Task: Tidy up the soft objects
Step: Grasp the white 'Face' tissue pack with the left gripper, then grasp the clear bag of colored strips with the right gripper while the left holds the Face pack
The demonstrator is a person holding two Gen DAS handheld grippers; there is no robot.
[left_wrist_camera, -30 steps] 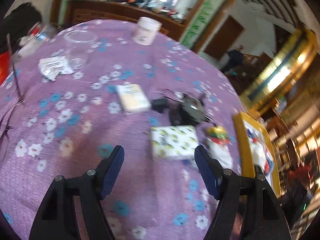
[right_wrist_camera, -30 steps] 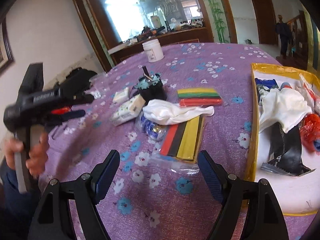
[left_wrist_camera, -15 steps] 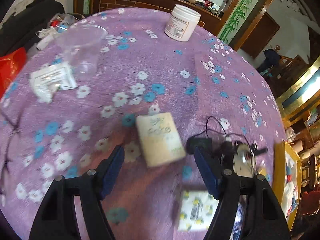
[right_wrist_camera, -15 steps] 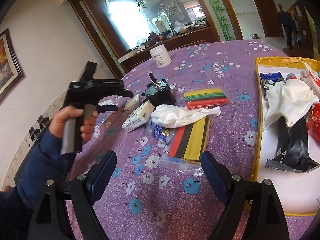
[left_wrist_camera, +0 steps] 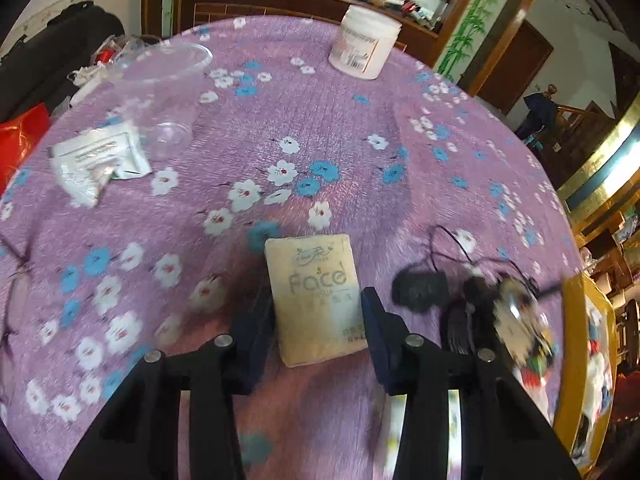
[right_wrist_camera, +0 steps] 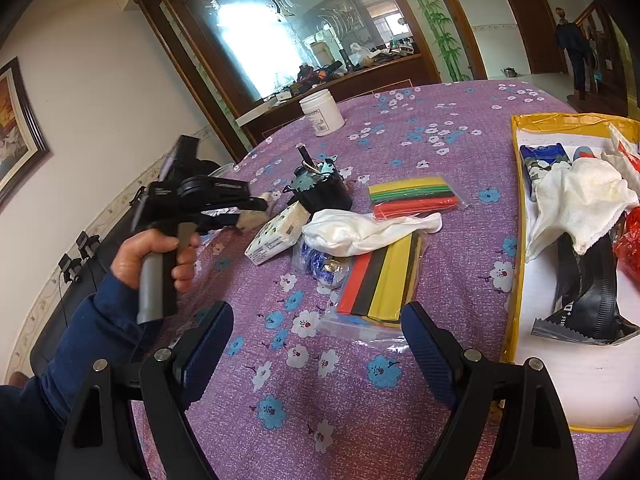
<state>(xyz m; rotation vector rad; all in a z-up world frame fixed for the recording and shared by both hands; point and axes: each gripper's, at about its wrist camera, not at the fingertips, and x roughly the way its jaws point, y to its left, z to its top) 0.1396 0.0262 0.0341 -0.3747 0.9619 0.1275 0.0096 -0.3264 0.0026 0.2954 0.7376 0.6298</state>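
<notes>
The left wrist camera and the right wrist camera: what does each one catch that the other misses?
Only the left view shows the clear plastic cup and the foil sachets, with the left claw around a beige tissue pack. Only the right view shows the yellow tray, white cloth, coloured strips and the open right claw. Both show the white jar and the purple floral tablecloth.

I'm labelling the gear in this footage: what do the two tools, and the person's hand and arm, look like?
Both tools, the left tool and the right tool, have black angular frames with silver screw heads and dark blue ribbed pads. From the side, the left one has a black body with small white lettering and a grey handle. The left hand is bare, and the sleeve is dark blue.
</notes>
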